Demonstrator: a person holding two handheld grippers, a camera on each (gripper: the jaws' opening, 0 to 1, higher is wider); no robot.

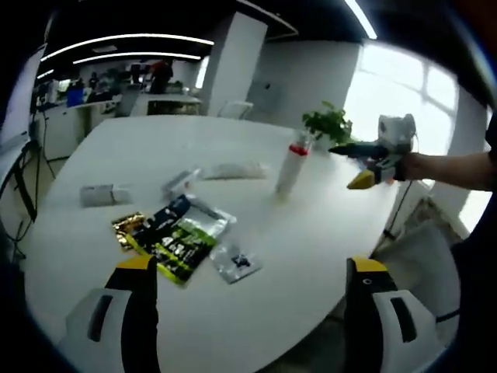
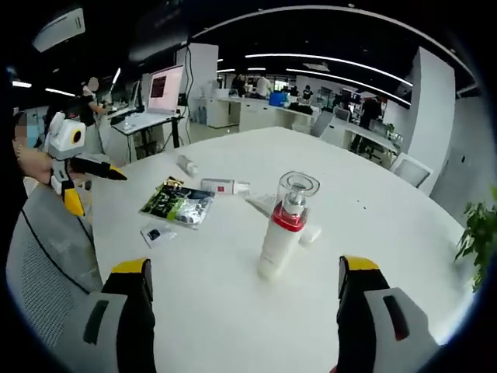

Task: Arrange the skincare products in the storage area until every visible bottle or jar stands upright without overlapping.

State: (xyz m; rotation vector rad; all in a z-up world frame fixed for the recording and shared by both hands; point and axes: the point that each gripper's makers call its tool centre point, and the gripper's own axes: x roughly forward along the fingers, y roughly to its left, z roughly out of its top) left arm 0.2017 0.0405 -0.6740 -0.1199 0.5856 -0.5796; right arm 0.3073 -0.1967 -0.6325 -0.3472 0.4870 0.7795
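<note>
A white pump bottle [image 1: 291, 165] with a red collar and clear cap stands upright on the white table [image 1: 256, 326]; in the right gripper view the bottle [image 2: 283, 228] rises just beyond my jaws. A white tube [image 2: 225, 186] with a red end lies flat farther back, and a small tube [image 2: 186, 165] lies past it. My left gripper [image 1: 251, 264] is open and holds nothing, short of the sachets. My right gripper [image 2: 245, 266] is open too, straddling empty table before the bottle. The right gripper [image 1: 363, 165] also comes in beside the bottle in the left gripper view.
Green and black sachets [image 1: 180, 237], a gold one [image 1: 128, 228] and a small clear one [image 1: 235, 263] lie flat near the table's edge. A potted plant [image 1: 326, 124] stands behind the bottle. A grey mesh chair [image 2: 46, 264] sits by the table.
</note>
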